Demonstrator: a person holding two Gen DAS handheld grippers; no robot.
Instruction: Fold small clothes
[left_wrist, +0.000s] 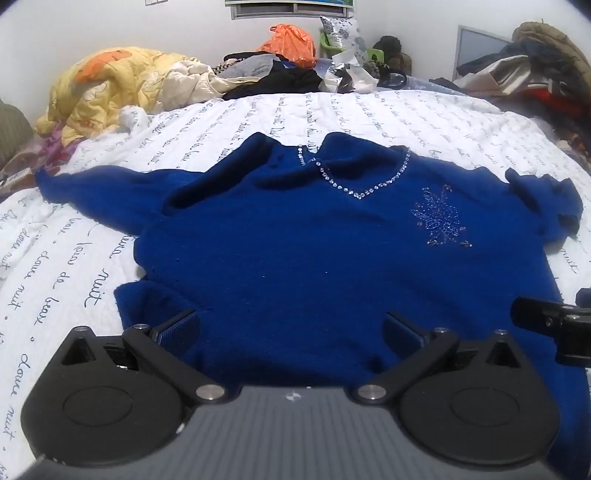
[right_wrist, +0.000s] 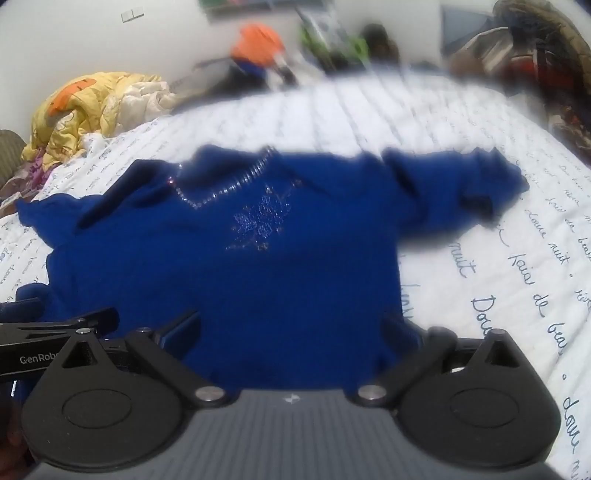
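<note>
most of both views is filled by a white quilted bedspread printed with lines of dark cursive script, covering a bed. on it, spread flat with the front facing up, lies a royal blue sweater, its hem toward the cameras and its collar toward the far side. both sleeves reach outward across the bedspread, one to each side. a string of rhinestones traces the v-shaped neckline, and a beaded flower motif sits on the chest just below it, toward the right side in the left wrist view.

along the far edge of the bed, a crumpled yellow quilt with orange patches is heaped at the left, a pile of dark clothes lies in the middle, and an orange plastic bag stands behind that pile against the wall. more heaped clothing sits at the far right.

the left gripper hovers over the hem of the sweater with its fingers spread wide and nothing between them. the right gripper is likewise over the hem, its fingers wide apart and empty; its view is blurred.
</note>
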